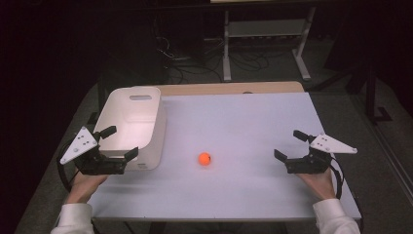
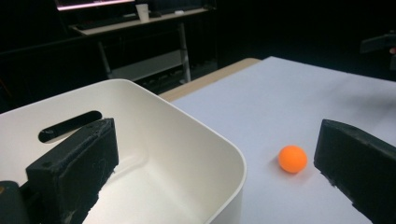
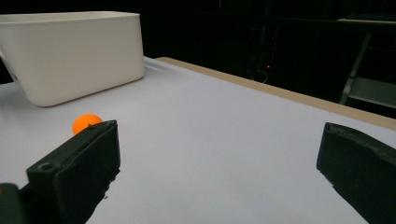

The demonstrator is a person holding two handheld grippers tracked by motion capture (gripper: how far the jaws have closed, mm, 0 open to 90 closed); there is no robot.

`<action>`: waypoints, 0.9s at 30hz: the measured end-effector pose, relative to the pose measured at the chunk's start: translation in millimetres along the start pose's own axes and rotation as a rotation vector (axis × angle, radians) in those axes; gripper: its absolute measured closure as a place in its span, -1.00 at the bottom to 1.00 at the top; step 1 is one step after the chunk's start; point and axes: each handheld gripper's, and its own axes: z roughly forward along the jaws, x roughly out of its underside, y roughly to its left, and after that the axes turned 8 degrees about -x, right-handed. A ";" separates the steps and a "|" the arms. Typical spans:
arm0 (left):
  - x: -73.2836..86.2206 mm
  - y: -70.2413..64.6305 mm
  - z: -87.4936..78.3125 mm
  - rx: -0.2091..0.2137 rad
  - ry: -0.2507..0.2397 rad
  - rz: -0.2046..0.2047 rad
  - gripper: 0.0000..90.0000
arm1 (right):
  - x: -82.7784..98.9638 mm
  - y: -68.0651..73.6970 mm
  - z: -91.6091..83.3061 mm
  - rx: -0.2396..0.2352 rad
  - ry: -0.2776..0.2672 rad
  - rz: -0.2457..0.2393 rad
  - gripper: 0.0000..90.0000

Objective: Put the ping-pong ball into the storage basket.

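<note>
Left gripper [image 1: 116,142] hovered at the near corner of the white bin [image 1: 148,127], jaws wide apart, holding nothing; one jaw sat over the bin's inside, the other outside it. Bin looked empty as far as its inside showed. Orange ball [image 1: 204,158] lay loose on the white table [image 1: 253,122], near the bin's right side, between the two grippers, untouched. Right gripper [image 1: 291,145] was well apart from the ball, jaws spread, empty. Judged: nothing done yet, grasp and drop into bin both left.
</note>
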 end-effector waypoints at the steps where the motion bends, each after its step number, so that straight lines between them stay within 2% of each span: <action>1: -0.8 -0.3 0.9 0.005 0.008 0.005 -1.00 | 0.1 0.0 0.3 -0.001 0.003 -0.001 -1.00; 3: -1.7 -0.2 2.2 0.011 0.009 0.014 -1.00 | 0.4 0.8 0.5 -0.005 0.010 0.014 -1.00; 8: -5.8 -2.8 6.0 0.029 0.036 0.022 -1.00 | 0.6 0.1 0.8 -0.003 0.010 0.002 -1.00; 12: -11.7 -4.7 8.9 0.056 0.059 0.057 -1.00 | 0.9 0.4 1.3 -0.005 0.011 0.003 -1.00; 13: -12.7 -6.2 9.8 0.060 0.064 0.046 -1.00 | 1.0 0.4 1.4 -0.005 0.013 0.004 -1.00; 15: -15.0 -7.2 12.1 0.066 0.073 0.056 -1.00 | 1.1 0.3 1.7 -0.006 0.016 0.002 -1.00; 16: -16.6 -6.8 13.5 0.072 0.080 0.073 -1.00 | 1.2 0.3 1.8 -0.007 0.017 0.002 -1.00; 19: -18.2 -8.1 15.3 0.081 0.088 0.066 -1.00 | 1.4 0.5 1.9 -0.007 0.017 0.000 -1.00; 22: -21.3 -9.4 18.7 0.105 0.099 0.092 -1.00 | 1.5 0.6 1.9 -0.008 0.016 -0.001 -1.00; 27: -25.3 -10.7 23.8 0.127 0.129 0.099 -1.00 | 2.0 1.0 1.8 -0.014 0.017 0.007 -1.00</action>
